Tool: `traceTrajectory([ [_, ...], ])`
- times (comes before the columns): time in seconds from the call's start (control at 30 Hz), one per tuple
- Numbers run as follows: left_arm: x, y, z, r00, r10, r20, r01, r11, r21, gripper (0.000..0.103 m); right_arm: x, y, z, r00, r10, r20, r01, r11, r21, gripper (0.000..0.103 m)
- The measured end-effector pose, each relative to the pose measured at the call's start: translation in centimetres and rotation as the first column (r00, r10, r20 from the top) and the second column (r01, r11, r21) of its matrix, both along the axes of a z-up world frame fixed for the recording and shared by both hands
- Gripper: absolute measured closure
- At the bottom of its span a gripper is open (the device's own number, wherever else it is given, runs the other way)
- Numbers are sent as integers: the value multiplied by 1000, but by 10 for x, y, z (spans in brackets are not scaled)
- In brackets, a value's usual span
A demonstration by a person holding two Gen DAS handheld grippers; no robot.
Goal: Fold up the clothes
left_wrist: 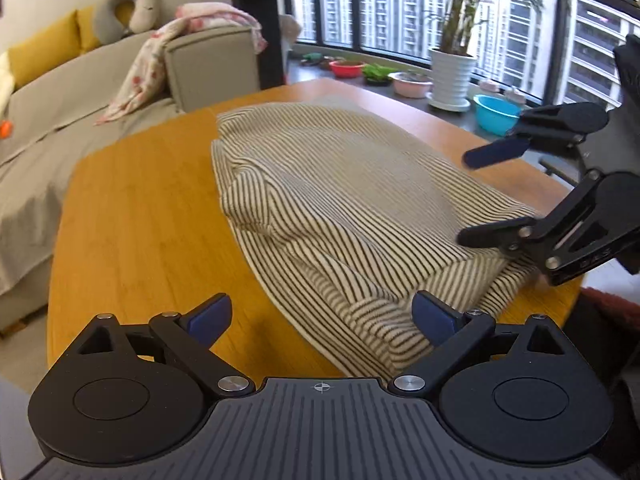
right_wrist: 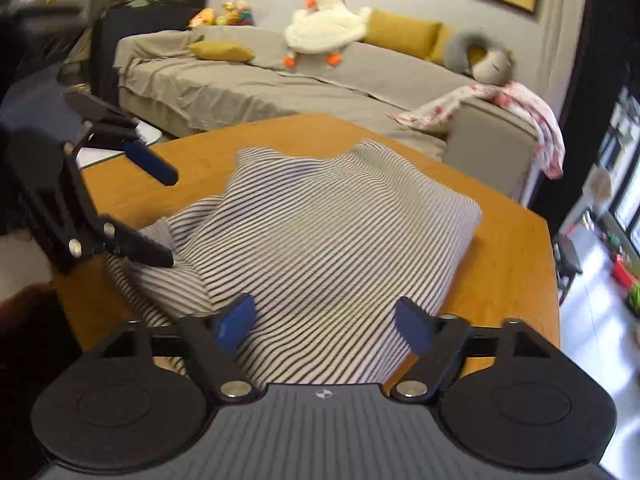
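Note:
A cream top with thin dark stripes [left_wrist: 340, 184] lies in a folded bundle on the orange wooden table [left_wrist: 140, 220]. My left gripper [left_wrist: 322, 316] stands open at the bundle's near corner, with its right finger beside the cloth and its left finger over bare wood. At the right side of the bundle, my right gripper [left_wrist: 463, 198] is open with its lower finger on the cloth edge. In the right wrist view, the striped top [right_wrist: 320, 220] spreads under my open right gripper [right_wrist: 326, 320], and the open left gripper [right_wrist: 171, 219] is at the left. The pads do not pinch the cloth.
A grey sofa [right_wrist: 240, 88] with yellow cushions, a plush duck [right_wrist: 324, 20] and a flowered blanket [left_wrist: 160, 64] stands beyond the table [right_wrist: 512, 248]. A potted plant [left_wrist: 452, 72] and coloured basins [left_wrist: 496, 114] sit by the window.

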State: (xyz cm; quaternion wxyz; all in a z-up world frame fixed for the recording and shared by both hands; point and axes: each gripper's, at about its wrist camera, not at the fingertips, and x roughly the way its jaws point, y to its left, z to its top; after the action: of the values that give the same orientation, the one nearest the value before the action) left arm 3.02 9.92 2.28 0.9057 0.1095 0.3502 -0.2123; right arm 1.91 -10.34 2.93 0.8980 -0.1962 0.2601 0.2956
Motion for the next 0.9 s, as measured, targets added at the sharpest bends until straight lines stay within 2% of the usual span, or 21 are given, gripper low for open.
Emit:
traceTrajectory([
  [0.03, -1, 4, 2, 1000, 8, 3, -8, 1000, -5, 3, -4, 1, 6, 1000, 30, 8, -30, 1000, 8, 42],
  [0.07, -3, 8, 5, 1000, 17, 6, -17, 1000, -10, 3, -7, 1, 12, 998, 62, 16, -62, 998, 17, 44],
  [0.2, -4, 21, 13, 998, 56, 22, -56, 998, -15, 1, -27, 16, 21, 976, 212, 37, -213, 977, 1, 44],
  [0.27, -4, 22, 15, 998, 59, 26, -59, 998, -13, 1, -30, 28, 8, 967, 255, 7, -254, 966, -34, 44],
  [0.33, -6, 21, 18, 998, 53, 29, -53, 999, -11, 0, -31, 38, -7, 964, 267, -13, -267, 961, -78, 37],
  [0.37, -6, 20, 19, 999, 45, 31, -45, 999, -8, 0, -32, 42, -12, 961, 275, -8, -275, 957, -96, 28],
  [0.4, -7, 19, 20, 999, 36, 34, -36, 999, -6, 0, -34, 44, -15, 958, 287, 0, -285, 952, -109, 23],
  [0.47, -8, 17, 22, 999, 16, 39, -16, 1000, -2, 0, -36, 46, -16, 958, 286, 14, -282, 952, -120, 23],
  [0.53, -13, 15, 23, 999, -13, 41, 13, 1000, -8, 0, -34, 42, -15, 970, 242, 11, -239, 965, -107, 44],
  [0.57, -15, 14, 23, 999, -31, 41, 32, 999, -13, 0, -33, 40, -15, 976, 219, 8, -217, 971, -101, 45],
  [0.67, -21, 9, 23, 994, -107, 36, 108, 994, -24, 0, -7, 19, -6, 977, 142, -159, -128, 987, 95, 46],
  [0.73, -24, 2, 17, 988, -150, 23, 150, 989, 11, 0, 3, 8, -5, 966, 130, -224, -92, 981, 173, 46],
  [0.8, -26, -6, 10, 982, -191, 7, 190, 980, 52, 0, 5, 3, -6, 961, 127, -246, -77, 976, 202, 46],
  [0.9, -24, -18, -6, 981, -192, -4, 190, 970, 152, 0, 5, 2, -8, 960, 123, -250, -72, 976, 207, 46],
])
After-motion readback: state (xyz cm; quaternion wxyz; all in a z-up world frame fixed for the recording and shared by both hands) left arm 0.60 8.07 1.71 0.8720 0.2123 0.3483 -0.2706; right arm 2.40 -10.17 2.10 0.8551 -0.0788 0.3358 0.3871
